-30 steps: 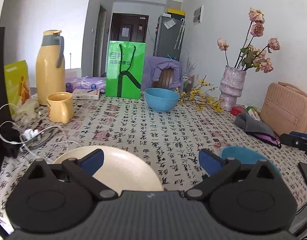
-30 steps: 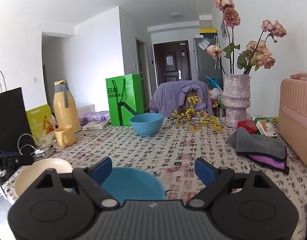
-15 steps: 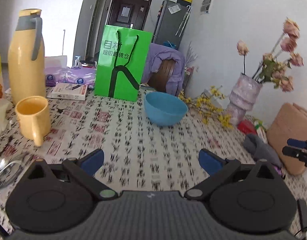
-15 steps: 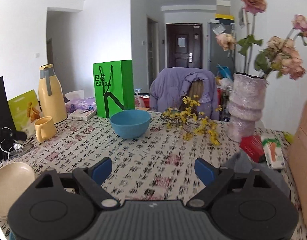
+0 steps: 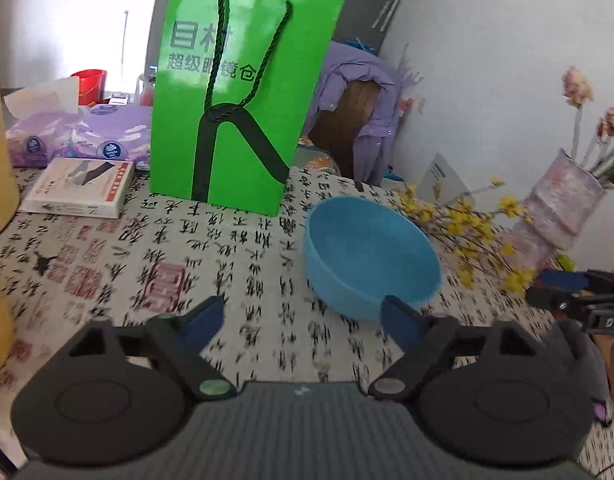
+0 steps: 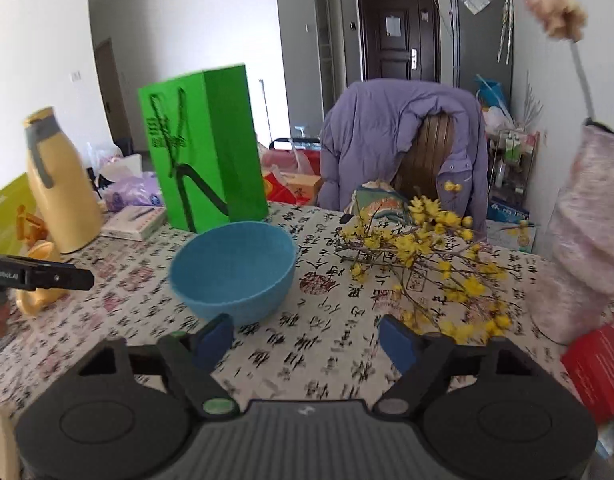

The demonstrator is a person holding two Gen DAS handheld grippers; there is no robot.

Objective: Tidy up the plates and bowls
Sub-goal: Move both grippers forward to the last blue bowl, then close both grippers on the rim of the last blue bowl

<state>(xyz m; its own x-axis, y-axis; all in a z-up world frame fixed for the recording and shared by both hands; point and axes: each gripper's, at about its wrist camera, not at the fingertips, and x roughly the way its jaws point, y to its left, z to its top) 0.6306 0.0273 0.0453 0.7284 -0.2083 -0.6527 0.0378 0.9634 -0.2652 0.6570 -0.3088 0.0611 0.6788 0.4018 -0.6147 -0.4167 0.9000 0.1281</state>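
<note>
The round blue plastic bowl (image 5: pixel 371 256) stands upright on the calligraphy-print tablecloth (image 5: pixel 235 264), just in front of the tall green paper bag (image 5: pixel 243 92). The left gripper (image 5: pixel 303 320) and right gripper (image 6: pixel 307 338) are closing with nothing between their jaws. The left gripper's right pad hides the bowl's near edge; a yellow jug (image 6: pixel 61 180) beyond the bag is blurred.

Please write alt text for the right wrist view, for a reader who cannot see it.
A blue bowl stands empty on a calligraphy-print tablecloth, just ahead of the right gripper, whose jaws are closing on nothing. A green paper bag stands behind the bowl; yellow flower branches lie to its right.
</note>
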